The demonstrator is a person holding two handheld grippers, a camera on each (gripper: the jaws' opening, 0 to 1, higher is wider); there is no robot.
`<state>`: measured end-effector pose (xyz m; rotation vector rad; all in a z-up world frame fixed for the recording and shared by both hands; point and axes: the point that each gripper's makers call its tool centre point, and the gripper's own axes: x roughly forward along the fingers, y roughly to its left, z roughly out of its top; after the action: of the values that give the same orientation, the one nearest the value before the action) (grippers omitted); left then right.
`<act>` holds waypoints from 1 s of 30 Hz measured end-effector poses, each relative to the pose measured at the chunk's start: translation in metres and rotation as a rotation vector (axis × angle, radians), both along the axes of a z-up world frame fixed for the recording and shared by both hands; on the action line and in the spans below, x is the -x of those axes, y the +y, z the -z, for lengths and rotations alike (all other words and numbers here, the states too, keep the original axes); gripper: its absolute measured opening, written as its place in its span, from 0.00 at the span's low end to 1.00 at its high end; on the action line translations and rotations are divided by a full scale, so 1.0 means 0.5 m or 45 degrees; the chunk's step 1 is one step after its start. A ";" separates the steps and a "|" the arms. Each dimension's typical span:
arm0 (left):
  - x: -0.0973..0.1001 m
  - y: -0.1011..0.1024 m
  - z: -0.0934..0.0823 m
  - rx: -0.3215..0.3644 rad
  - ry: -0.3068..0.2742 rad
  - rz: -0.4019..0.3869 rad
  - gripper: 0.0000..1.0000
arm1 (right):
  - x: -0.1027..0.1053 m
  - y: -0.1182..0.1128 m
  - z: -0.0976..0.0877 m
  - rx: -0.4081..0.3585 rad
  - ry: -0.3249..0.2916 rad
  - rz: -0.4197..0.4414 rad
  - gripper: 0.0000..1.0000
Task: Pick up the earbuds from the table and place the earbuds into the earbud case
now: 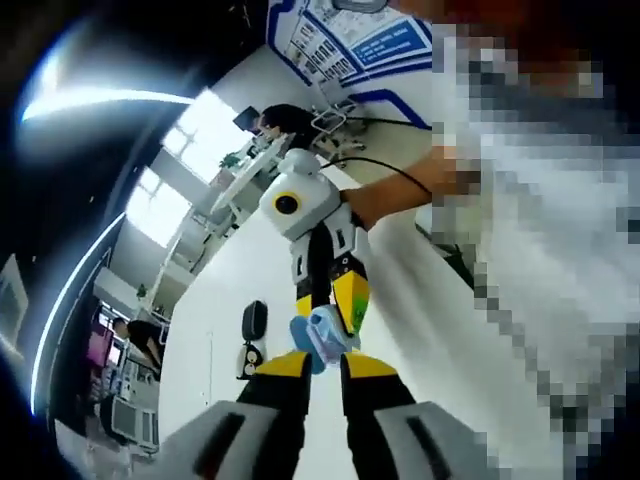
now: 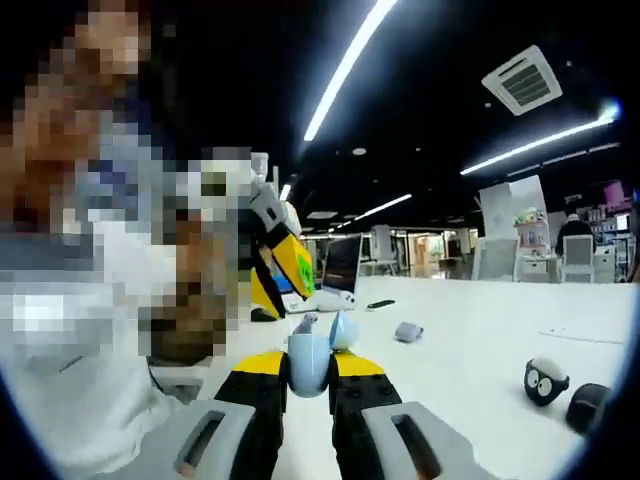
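Observation:
The light-blue earbud case (image 2: 308,372) sits between the yellow-tipped jaws of my right gripper (image 2: 311,366), which is shut on it, with its lid (image 2: 342,330) standing open. My left gripper (image 2: 300,312) comes down from the upper left and holds a small pale earbud (image 2: 305,322) right over the case's mouth. In the left gripper view, my left gripper (image 1: 322,366) has its jaws close together at the case (image 1: 322,340), and the right gripper (image 1: 338,322) reaches in from above. Both are held up above the white table (image 2: 470,340).
On the table lie a small grey piece (image 2: 408,332), a black-and-white toy with eyes (image 2: 546,380), a dark lump (image 2: 588,405) and an open laptop (image 2: 340,268). A person's forearm (image 1: 400,190) holds the right gripper. A black object (image 1: 254,320) stands on the table.

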<state>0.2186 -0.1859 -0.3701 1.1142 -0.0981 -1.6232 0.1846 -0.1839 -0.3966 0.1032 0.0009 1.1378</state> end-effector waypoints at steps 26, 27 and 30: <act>0.107 0.015 0.025 0.082 0.629 -0.031 0.13 | 0.028 0.027 -0.013 -0.015 -0.048 -0.087 0.15; 0.109 0.014 0.029 0.079 0.633 -0.033 0.13 | 0.028 0.026 -0.010 -0.004 -0.048 -0.084 0.15; 0.112 0.013 0.039 0.064 0.648 -0.041 0.12 | 0.028 0.026 -0.004 0.001 -0.040 -0.089 0.15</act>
<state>0.1624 -0.1794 -0.3896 0.6344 0.2101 -1.8162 0.1706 -0.1710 -0.3947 0.0851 -0.0231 1.2090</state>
